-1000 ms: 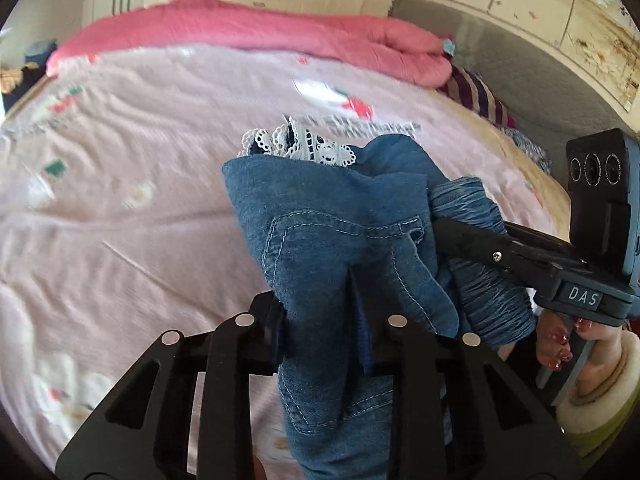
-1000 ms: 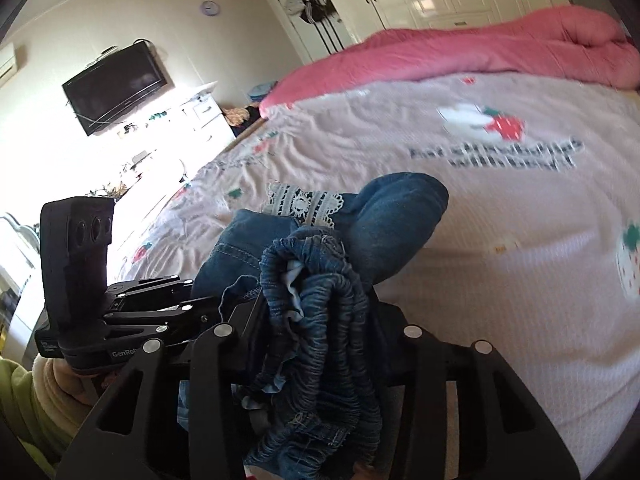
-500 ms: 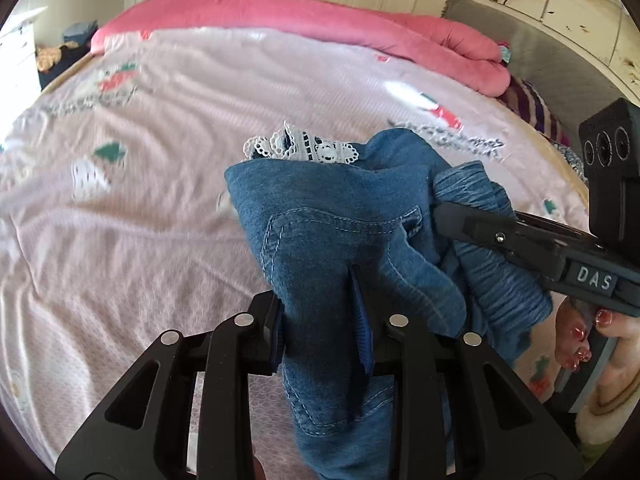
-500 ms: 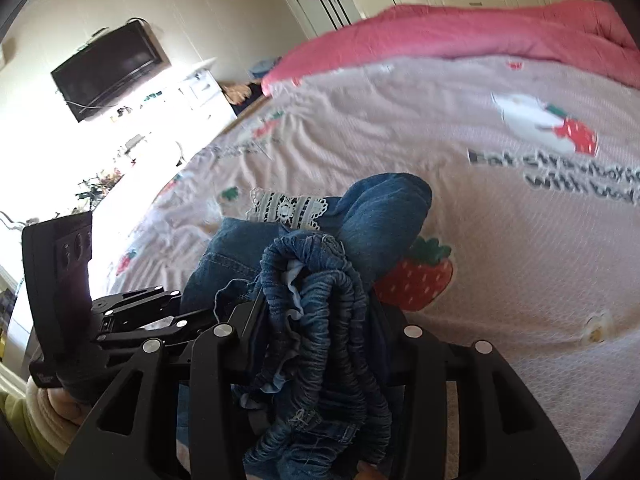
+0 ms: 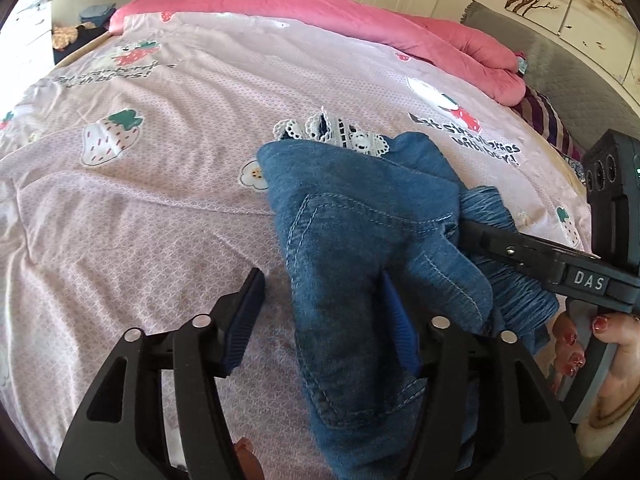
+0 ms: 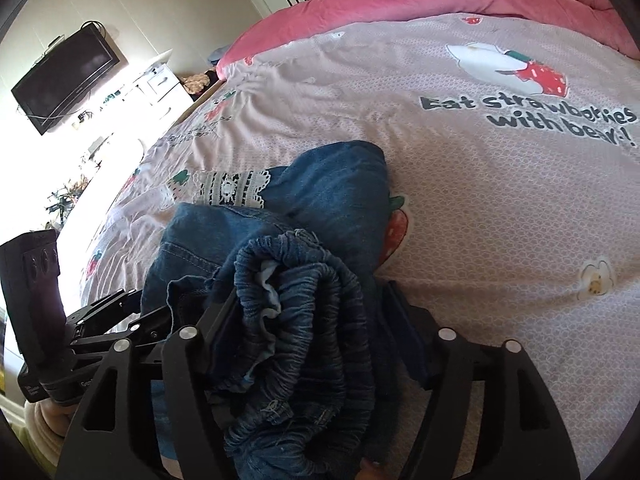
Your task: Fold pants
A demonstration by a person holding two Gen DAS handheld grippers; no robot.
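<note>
Change: left gripper (image 5: 320, 312), clamped on denim half a second ago, now spread wide; cloth touching only its right pad.
Pants: small blue denim pants with white lace trim (image 5: 360, 216), bunched into a loose bundle, lying on the pink strawberry-print bed sheet (image 5: 160, 208) near the bed's front edge.
Right gripper (image 6: 304, 332): closed on the gathered elastic waistband (image 6: 304, 304), holding it raised.
Step, as judged: regrasp before laying flat.
Doing it well: keep waistband pinched, move freed left gripper to the waistband's far corner or a hem, pull apart until legs hang straight, then lower onto sheet.
Risk: lace hem tucked under; bundle slumping into creases.
</note>
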